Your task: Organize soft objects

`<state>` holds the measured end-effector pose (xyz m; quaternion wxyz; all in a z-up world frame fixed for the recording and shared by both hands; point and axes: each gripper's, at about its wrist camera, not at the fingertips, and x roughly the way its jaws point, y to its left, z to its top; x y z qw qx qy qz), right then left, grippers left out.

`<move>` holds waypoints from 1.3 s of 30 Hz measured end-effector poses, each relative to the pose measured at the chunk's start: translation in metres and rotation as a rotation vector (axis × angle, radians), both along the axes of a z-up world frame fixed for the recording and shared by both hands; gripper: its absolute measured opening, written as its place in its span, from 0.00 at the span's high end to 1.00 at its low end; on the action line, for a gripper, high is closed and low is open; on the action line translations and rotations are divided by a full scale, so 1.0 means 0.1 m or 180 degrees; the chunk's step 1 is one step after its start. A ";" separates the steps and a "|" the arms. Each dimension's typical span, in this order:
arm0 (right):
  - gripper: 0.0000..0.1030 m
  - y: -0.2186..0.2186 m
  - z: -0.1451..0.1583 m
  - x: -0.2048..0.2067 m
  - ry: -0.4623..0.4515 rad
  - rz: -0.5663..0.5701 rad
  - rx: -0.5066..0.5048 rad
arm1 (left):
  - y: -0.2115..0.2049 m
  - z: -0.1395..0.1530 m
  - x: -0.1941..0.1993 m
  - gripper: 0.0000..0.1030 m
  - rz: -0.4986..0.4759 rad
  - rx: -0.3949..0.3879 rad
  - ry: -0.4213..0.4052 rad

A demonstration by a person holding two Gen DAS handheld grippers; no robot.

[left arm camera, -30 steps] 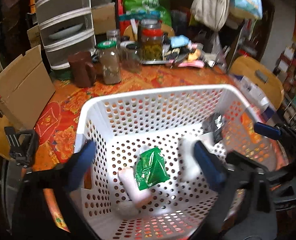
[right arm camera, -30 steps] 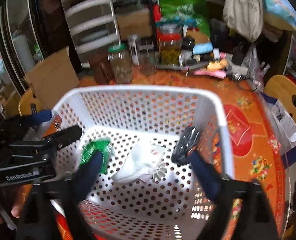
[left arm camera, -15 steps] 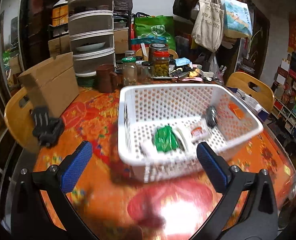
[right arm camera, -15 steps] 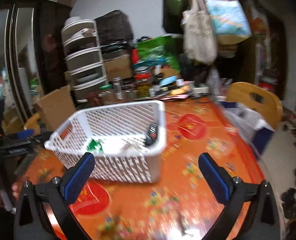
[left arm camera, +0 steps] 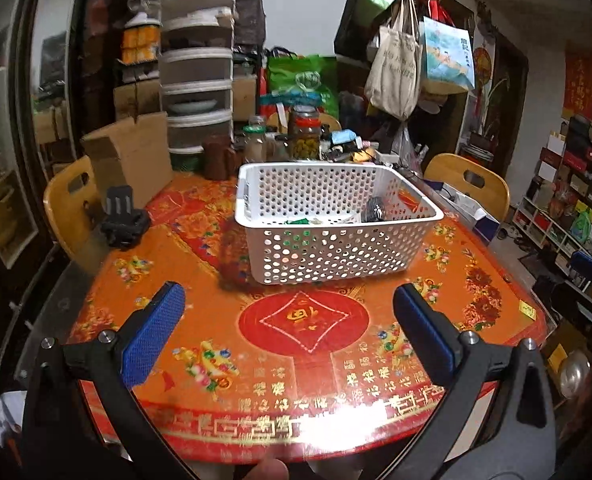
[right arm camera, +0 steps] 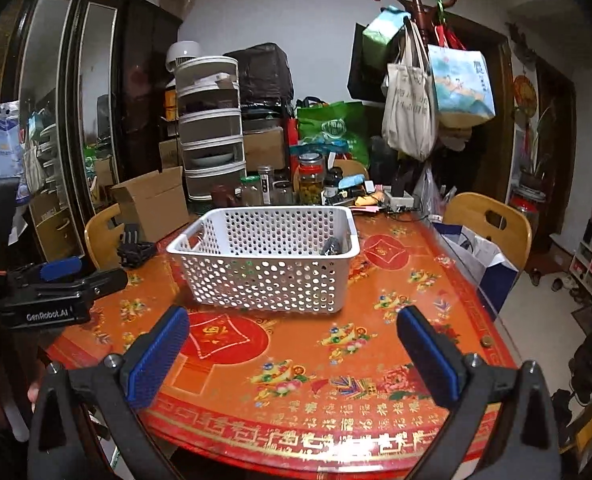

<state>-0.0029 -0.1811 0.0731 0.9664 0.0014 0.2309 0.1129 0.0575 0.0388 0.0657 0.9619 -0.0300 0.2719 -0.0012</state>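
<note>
Through the left wrist view, your left tongs (left arm camera: pixel 284 320) are released, blue pads spread wide with nothing between them, hovering over the near edge of the counter (left arm camera: pixel 303 368). The white basket (left arm camera: pixel 331 248) sits ahead at about 12 o'clock, a shade toward 1, well apart from the pads. Its long axis runs from 9 to 3 across your view. Inside it you can just make out a green packet (left arm camera: pixel 297 221) against the near wall and a dark bundle (left arm camera: pixel 374 209) toward the right end; the rest of the soft things are hidden by the wall. No loose soft object shows on the counter in front of you.

Compared with a second ago, you have pulled far back: then these tongs were right over the basket looking down at the green packet and a pale roll, and now the whole basket stands clear of them.

Through the right wrist view, your right tongs (right arm camera: pixel 292 340) are likewise released and empty. The basket (right arm camera: pixel 264 280) lies at 11 to 12 o'clock, its long side facing you, with the dark bundle (right arm camera: pixel 331 246) peeking over the rim at the right. The left gripper shows at 9 o'clock, beside the counter. Both hands look about equally far from the basket, the left perhaps slightly nearer its left end. A second ago this view too was inside the basket's mouth; it has since withdrawn and risen.
</note>
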 end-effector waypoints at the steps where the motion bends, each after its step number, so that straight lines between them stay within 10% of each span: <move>1: 0.00 0.01 0.02 -0.03 0.0025 0.0014 -0.0001 | -0.03 0.02 -0.08 0.00 -0.0008 0.0009 0.0004; 39: 0.00 0.03 0.00 0.10 0.0237 0.0132 0.0077 | -0.16 0.13 -0.14 0.00 -0.0102 0.0054 0.0049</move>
